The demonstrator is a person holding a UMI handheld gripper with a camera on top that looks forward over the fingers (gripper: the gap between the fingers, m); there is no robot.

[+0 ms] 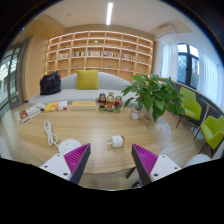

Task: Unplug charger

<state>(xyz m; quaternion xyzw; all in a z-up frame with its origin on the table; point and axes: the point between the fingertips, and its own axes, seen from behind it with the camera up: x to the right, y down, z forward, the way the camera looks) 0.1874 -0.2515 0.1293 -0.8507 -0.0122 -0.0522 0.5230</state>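
Observation:
A small white charger [117,141] lies on the wooden table [95,125], just ahead of my fingers and a little right of the midline. A white cable [50,133] snakes across the table to the left of it, ending near a white round object [68,146] by my left finger. My gripper [111,163] is open and empty, its magenta pads [77,160] spread wide above the table's near edge. The charger is beyond the fingertips, not between them.
A potted green plant [152,95] stands at the table's right rear. Small toys and boxes [108,101] and books [30,113] lie along the far side. Green chairs [190,103] stand at the right. A sofa [85,84] and bookshelves [100,50] lie behind.

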